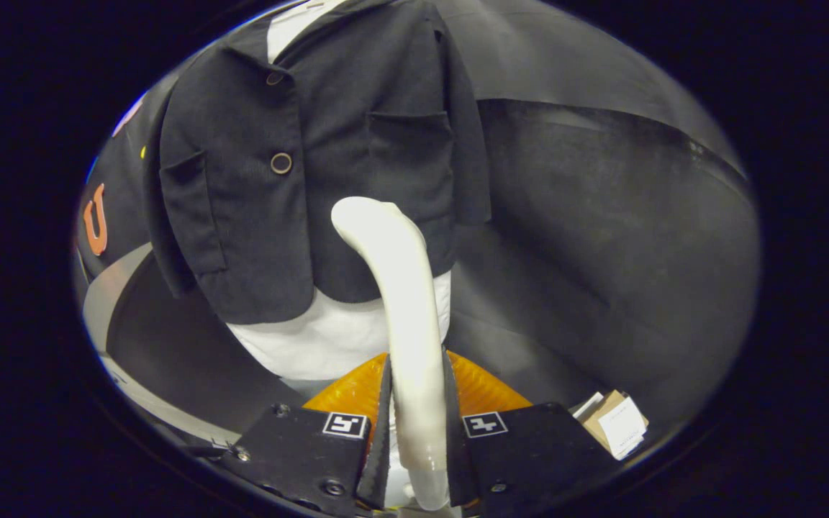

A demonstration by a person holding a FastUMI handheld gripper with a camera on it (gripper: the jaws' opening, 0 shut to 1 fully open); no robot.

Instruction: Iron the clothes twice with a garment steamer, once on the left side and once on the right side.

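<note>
Gripper [414, 417] clenched on white garment steamer [400, 288], its head at twelve o'clock against dark jacket [314, 180].

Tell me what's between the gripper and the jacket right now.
In the gripper view, the steamer spans that stretch: the gripper is shut on its handle, and its head reaches up against the front of the jacket.

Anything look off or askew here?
Nothing stands out. The tongs are shut on the white steamer, whose head points at the dark jacket. The jacket hangs over a white shirt and looks unruffled. A small cardboard box sits beside the fingers, intact.
</note>
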